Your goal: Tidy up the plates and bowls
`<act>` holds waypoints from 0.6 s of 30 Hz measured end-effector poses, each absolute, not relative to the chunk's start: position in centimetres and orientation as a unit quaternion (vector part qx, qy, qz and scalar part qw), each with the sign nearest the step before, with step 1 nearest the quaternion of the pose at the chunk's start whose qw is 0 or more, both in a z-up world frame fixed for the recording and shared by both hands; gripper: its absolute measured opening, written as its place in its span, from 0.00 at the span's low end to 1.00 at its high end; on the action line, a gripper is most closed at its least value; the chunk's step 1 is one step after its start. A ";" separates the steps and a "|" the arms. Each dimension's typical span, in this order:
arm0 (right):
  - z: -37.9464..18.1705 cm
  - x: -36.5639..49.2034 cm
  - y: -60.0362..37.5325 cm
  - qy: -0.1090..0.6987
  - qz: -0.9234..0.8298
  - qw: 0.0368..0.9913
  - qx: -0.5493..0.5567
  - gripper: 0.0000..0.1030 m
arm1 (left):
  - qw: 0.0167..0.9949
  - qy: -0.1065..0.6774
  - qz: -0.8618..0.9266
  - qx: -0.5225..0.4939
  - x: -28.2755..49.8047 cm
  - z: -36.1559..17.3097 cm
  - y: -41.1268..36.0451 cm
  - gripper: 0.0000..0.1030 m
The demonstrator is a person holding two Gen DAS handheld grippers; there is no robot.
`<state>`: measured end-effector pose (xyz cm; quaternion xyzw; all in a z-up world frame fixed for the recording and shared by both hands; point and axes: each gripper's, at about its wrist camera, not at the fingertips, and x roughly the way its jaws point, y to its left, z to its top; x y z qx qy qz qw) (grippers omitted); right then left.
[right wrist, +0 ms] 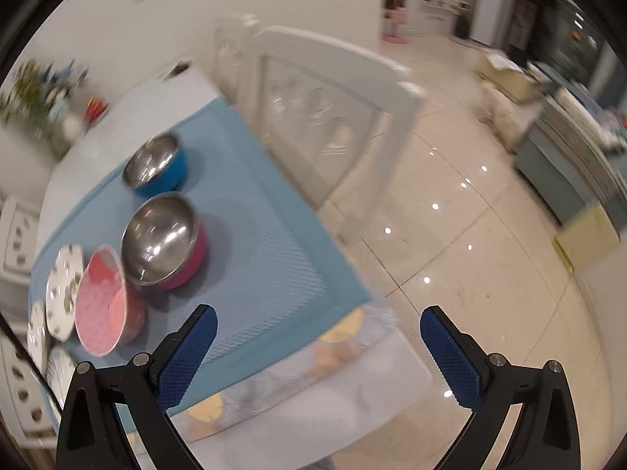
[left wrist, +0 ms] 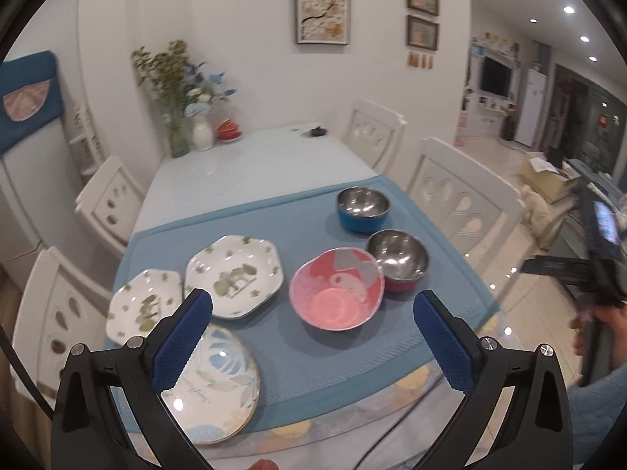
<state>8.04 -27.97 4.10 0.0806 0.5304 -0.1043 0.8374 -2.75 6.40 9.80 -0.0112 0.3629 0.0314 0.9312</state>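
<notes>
Both grippers hang above the near edge of the counter [left wrist: 250,164] with jaws spread wide and nothing between them: the left gripper [left wrist: 313,309] over the dishes, the right gripper [right wrist: 318,327] off the corner of the blue mat [left wrist: 313,219], partly over the floor.

Taking the pink bowl [left wrist: 337,290] as landmark: a red-sided steel bowl [left wrist: 397,258] touches or nearly touches it on the far right, and a blue-sided steel bowl [left wrist: 363,209] sits beyond that. Left of it lie two hexagonal plates [left wrist: 234,276], the smaller one [left wrist: 143,309] tucked against the larger, and nearer the left gripper a round leaf-print plate [left wrist: 213,384].

The likely trouble is crowding. Reaching for the pink bowl could knock the steel bowl beside it, and plates lying flat give the jaws little rim to bite, so one may slip. The right view is blurred. A white chair [right wrist: 325,117] stands close behind the mat's corner and could catch a swing.
</notes>
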 end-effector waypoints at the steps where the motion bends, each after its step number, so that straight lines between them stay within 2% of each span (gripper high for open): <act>1: 4.7 7.5 -28.7 0.521 -0.109 0.842 0.088 1.00 | 0.929 0.368 0.041 -0.014 -2.6 9.6 6.7 1.00; 5: 9.0 4.3 -29.8 0.438 -0.100 0.891 0.069 1.00 | 0.921 0.382 0.071 -0.019 -2.2 9.0 7.6 1.00; 8: 12.5 2.5 -27.0 0.370 -0.082 0.925 -0.016 1.00 | 0.916 0.393 0.086 -0.019 -1.9 8.5 7.9 1.00; 11: 13.4 3.0 -24.5 0.389 -0.085 0.915 -0.058 1.00 | 0.917 0.386 0.103 -0.018 -2.0 8.8 8.1 1.00; 13: 13.7 3.6 -22.5 0.409 -0.037 0.911 -0.038 1.00 | 0.916 0.383 0.116 -0.020 -2.0 8.9 8.5 1.00; 18: 14.4 4.1 -17.2 0.396 0.039 0.916 -0.055 1.00 | 0.908 0.386 0.157 -0.037 -2.2 8.8 10.3 1.00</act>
